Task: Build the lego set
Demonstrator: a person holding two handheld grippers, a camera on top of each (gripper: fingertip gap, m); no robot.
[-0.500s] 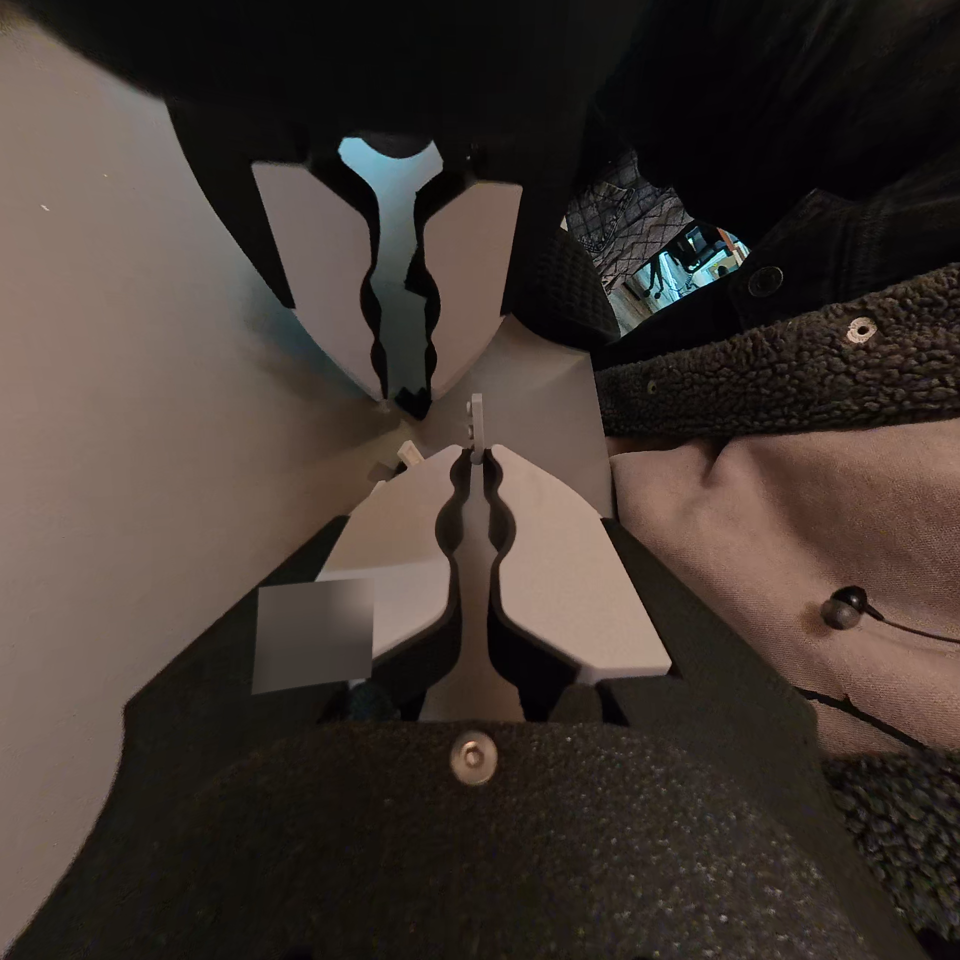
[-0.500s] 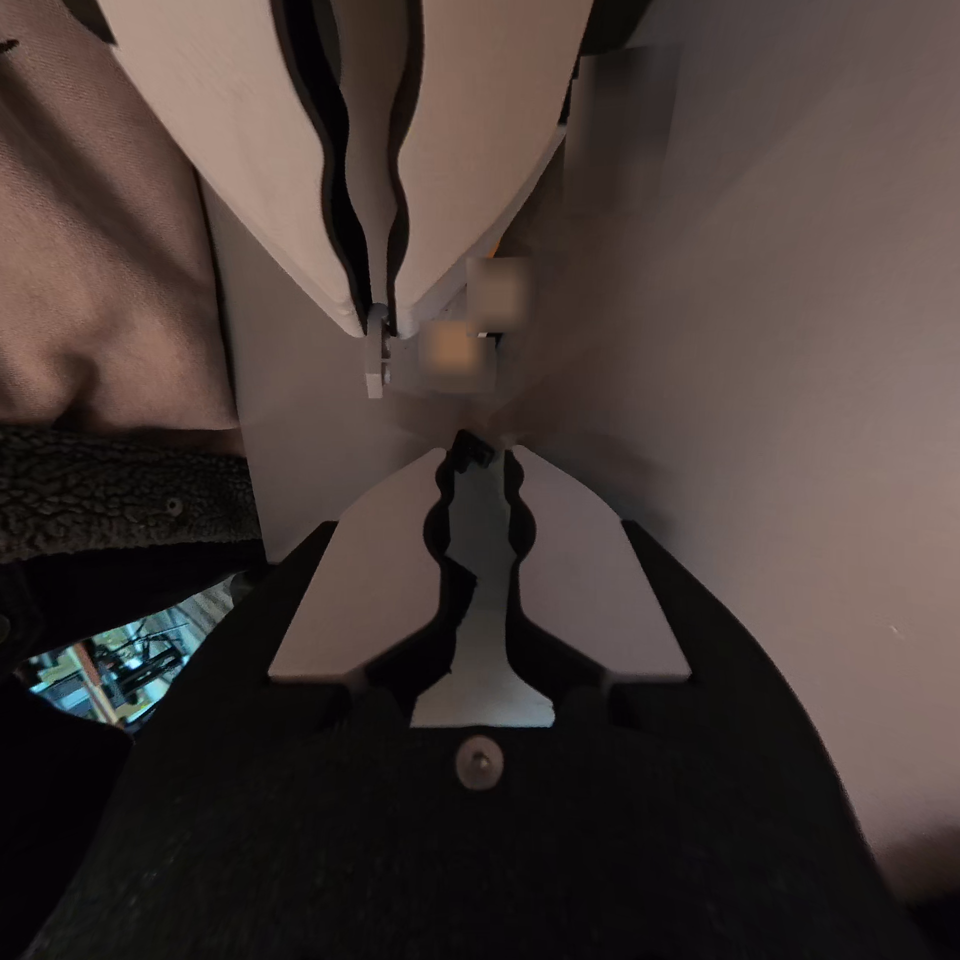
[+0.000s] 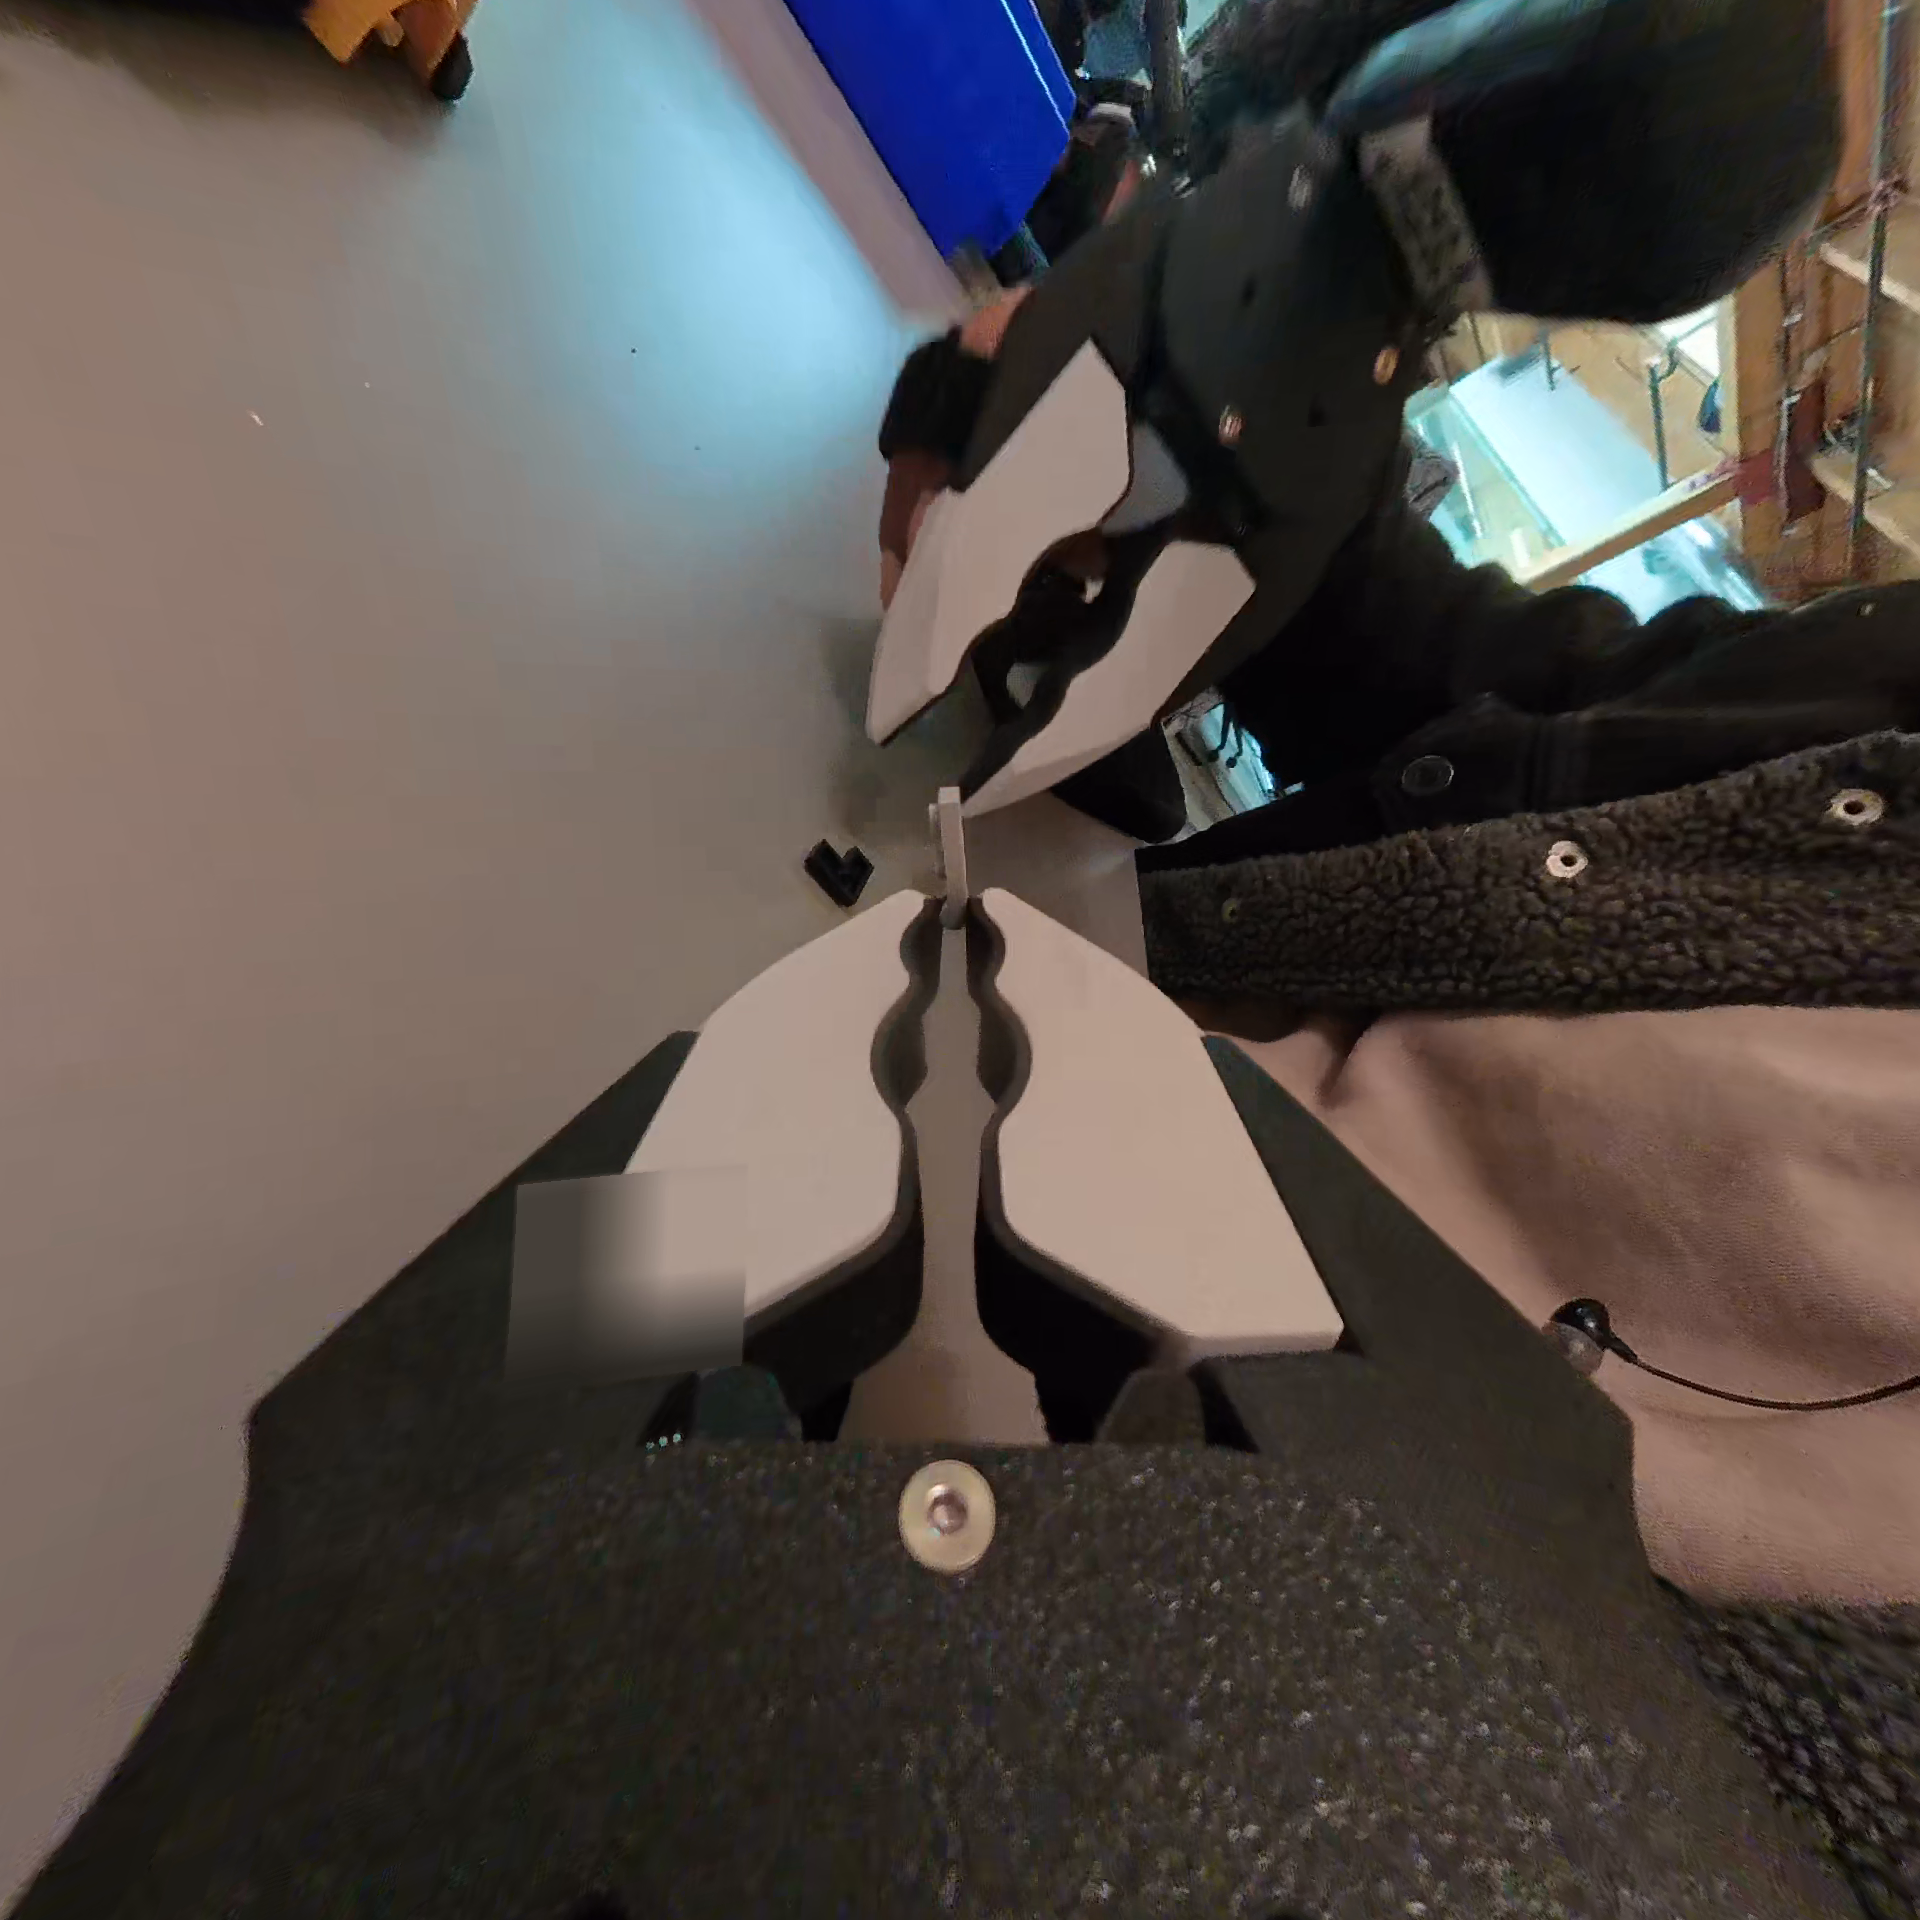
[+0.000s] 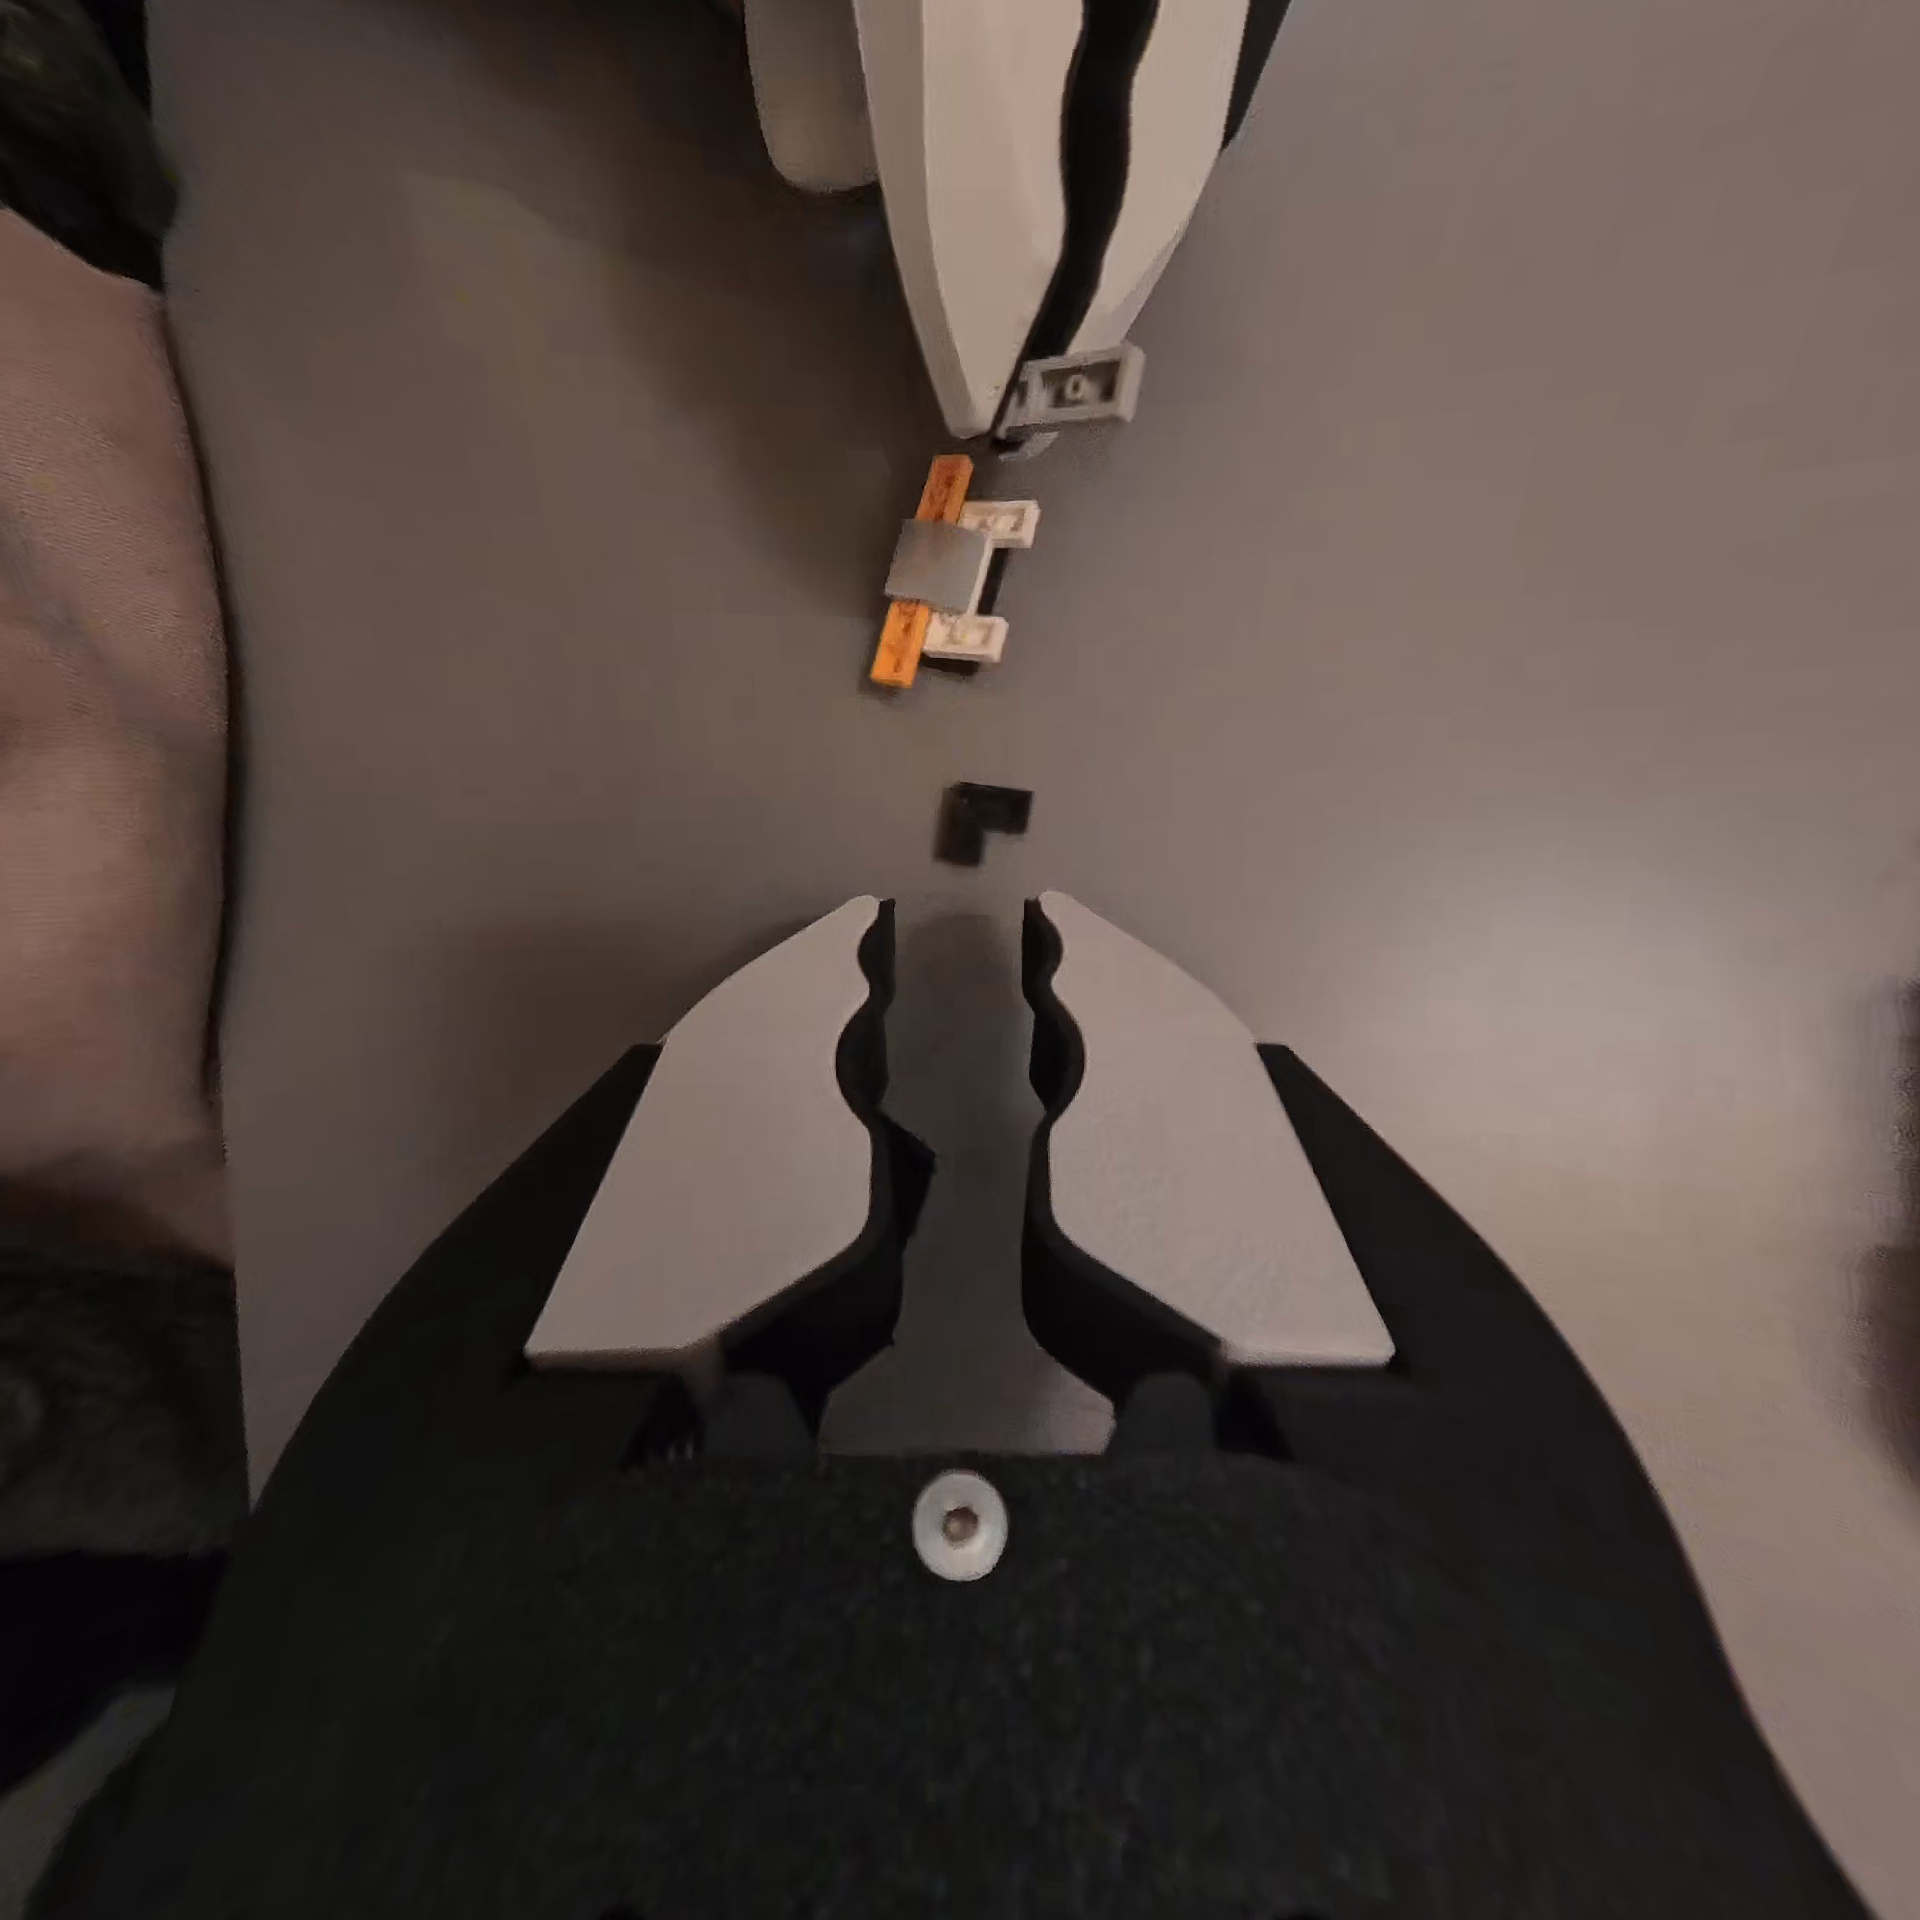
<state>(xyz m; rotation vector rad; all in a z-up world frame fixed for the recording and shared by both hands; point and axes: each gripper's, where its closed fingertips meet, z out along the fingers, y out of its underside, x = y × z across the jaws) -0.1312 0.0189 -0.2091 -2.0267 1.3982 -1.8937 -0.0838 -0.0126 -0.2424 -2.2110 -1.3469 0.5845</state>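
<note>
Right gripper (image 4: 958, 902) stands empty with jaws parted, a loose black corner piece (image 4: 982, 821) on the grey table (image 4: 1455, 727) just ahead. Beyond lies a small orange, grey and white assembly (image 4: 940, 571). Farthest, left gripper (image 3: 954, 902) is clamped on a grey plate (image 3: 950, 847), unattached; the build appears early, most joining outstanding.

The tabletop (image 4: 1455, 727) was plain matte grey. On it, the small lego assembly (image 4: 940, 574) showed an orange strip, a grey tile across it and two white pieces. An L-shaped lego piece (image 4: 977, 821) was black. The plate (image 3: 949, 847) was light grey. Both grippers' fingers (image 4: 748, 1143) were pale grey on speckled black bodies. A blue panel (image 3: 935, 114) stood beyond.
</note>
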